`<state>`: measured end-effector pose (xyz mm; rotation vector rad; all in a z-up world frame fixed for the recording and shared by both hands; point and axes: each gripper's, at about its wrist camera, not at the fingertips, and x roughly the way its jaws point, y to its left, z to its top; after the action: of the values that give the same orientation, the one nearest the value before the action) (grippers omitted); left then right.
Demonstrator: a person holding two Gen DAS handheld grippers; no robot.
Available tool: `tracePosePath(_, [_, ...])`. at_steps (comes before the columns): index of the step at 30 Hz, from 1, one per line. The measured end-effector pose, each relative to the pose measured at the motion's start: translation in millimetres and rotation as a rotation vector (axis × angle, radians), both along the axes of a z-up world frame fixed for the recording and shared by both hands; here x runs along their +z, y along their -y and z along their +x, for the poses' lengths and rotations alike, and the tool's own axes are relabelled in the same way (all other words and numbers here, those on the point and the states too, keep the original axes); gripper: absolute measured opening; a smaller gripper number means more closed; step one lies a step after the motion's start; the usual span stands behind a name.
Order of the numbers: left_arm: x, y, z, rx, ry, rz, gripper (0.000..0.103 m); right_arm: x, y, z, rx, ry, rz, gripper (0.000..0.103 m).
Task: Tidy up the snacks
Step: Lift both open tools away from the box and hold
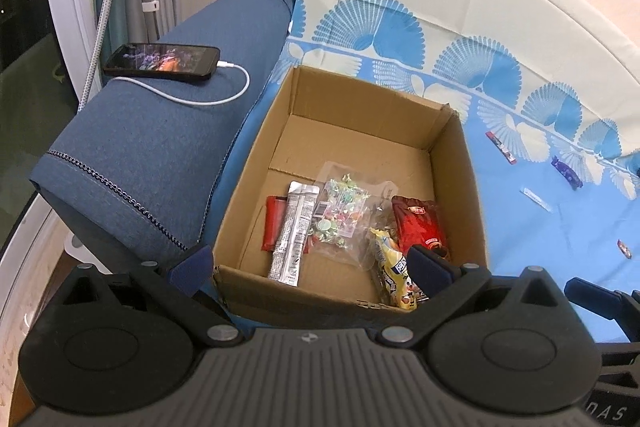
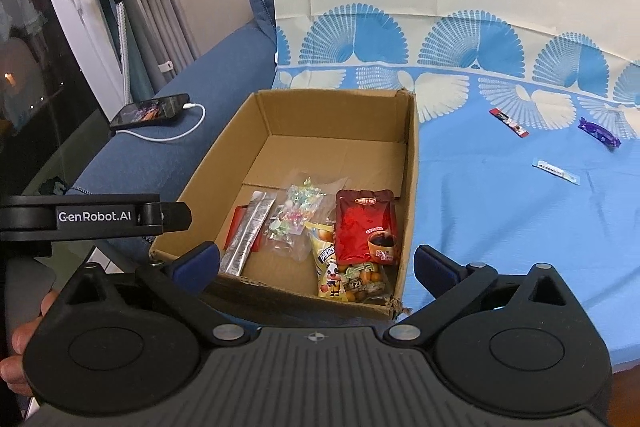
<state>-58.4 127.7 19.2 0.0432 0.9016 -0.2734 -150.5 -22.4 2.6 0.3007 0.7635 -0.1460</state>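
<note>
An open cardboard box (image 1: 460,163) (image 2: 410,155) sits on a blue patterned cloth. Inside lie a silver stick pack (image 1: 294,231) (image 2: 248,231), a clear bag of candies (image 1: 344,215) (image 2: 292,223), a red pouch (image 1: 418,223) (image 2: 366,227) and a yellow snack bag (image 1: 394,275) (image 2: 344,275). On the cloth to the right lie a red stick (image 2: 509,122) (image 1: 501,146), a purple candy bar (image 2: 599,132) (image 1: 566,173) and a white sachet (image 2: 556,171) (image 1: 536,199). My left gripper (image 1: 310,267) is open and empty above the box's near edge. My right gripper (image 2: 316,263) is open and empty above the box's near edge.
A phone (image 1: 162,61) (image 2: 150,111) with a white charging cable lies on the blue sofa arm (image 1: 160,147) left of the box. A small wrapped candy (image 1: 624,249) lies on the cloth at the right. A garment steamer pole (image 2: 120,7) stands by the curtains at the left.
</note>
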Motion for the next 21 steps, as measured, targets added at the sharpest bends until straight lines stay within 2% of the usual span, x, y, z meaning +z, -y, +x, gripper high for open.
tracePosePath(21, [3.5, 2.7, -3.4, -0.006, 0.014, 0.008, 0.103, 0.4, 4.0, -6.5, -0.021, 0.018, 0.017, 0.103])
